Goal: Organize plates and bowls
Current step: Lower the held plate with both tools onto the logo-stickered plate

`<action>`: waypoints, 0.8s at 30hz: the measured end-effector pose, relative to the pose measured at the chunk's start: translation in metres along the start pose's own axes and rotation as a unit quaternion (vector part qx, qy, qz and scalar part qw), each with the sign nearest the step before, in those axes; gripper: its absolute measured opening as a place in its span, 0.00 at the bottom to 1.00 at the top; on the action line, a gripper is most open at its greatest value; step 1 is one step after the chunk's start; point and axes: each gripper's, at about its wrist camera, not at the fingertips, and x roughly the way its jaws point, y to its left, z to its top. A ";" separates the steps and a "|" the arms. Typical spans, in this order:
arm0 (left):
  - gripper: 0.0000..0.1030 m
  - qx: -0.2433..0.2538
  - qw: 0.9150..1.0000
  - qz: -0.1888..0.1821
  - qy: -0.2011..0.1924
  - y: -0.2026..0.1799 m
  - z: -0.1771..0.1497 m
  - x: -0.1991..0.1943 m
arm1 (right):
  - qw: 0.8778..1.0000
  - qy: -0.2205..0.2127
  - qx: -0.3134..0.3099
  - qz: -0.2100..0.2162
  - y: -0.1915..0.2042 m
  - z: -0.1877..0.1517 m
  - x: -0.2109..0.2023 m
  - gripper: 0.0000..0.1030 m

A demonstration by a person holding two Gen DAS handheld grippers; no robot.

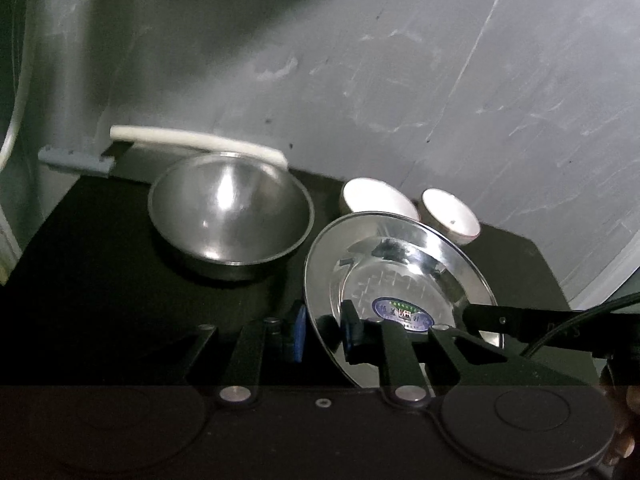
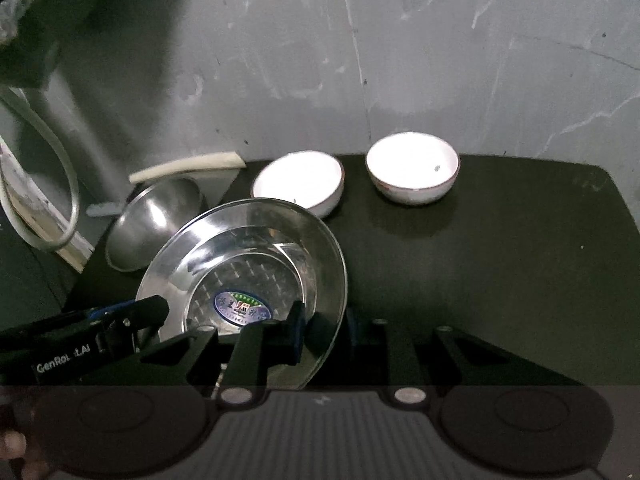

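Left wrist view: the left tongs (image 1: 322, 330) straddle the near rim of a shiny steel plate (image 1: 400, 276), one blue pad outside, one inside, pinching the rim. The plate is tilted up off the dark surface (image 1: 100, 280) and carries an oval sticker at its centre. The right tongs (image 1: 466, 314) reach in from the right to the opposite rim. Behind sit a deep, brushed steel bowl (image 1: 230, 216) and two white bowls (image 1: 376, 196), glazed and round, close to the grey wall.

Right wrist view: the right tongs (image 2: 324, 332) likewise pinch the plate (image 2: 244, 264) at its right rim, with the left tongs (image 2: 154, 310) at its left. The steel bowl (image 2: 156, 224) lies just behind the plate, the nearer white bowl (image 2: 300, 180) beside its far edge, the other (image 2: 412, 168) standing apart.

The plate looks thin, stiff, light and slippery, so the flat rim seems the right hold; the white bowls are probably fragile and call for a gentle grip on the lip
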 end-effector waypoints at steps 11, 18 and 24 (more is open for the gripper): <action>0.18 0.021 1.000 -0.007 -0.021 -0.033 0.002 -0.032 | 0.999 -0.028 -0.010 0.023 -0.015 -0.006 -0.052 0.23; 0.19 0.034 0.999 0.004 -0.011 -0.064 -0.018 -0.047 | 0.999 -0.023 -0.024 0.037 -0.038 -0.024 -0.073 0.23; 0.20 0.046 0.999 0.017 0.013 -0.084 -0.038 -0.055 | 0.998 -0.002 -0.027 0.048 -0.056 -0.042 -0.086 0.24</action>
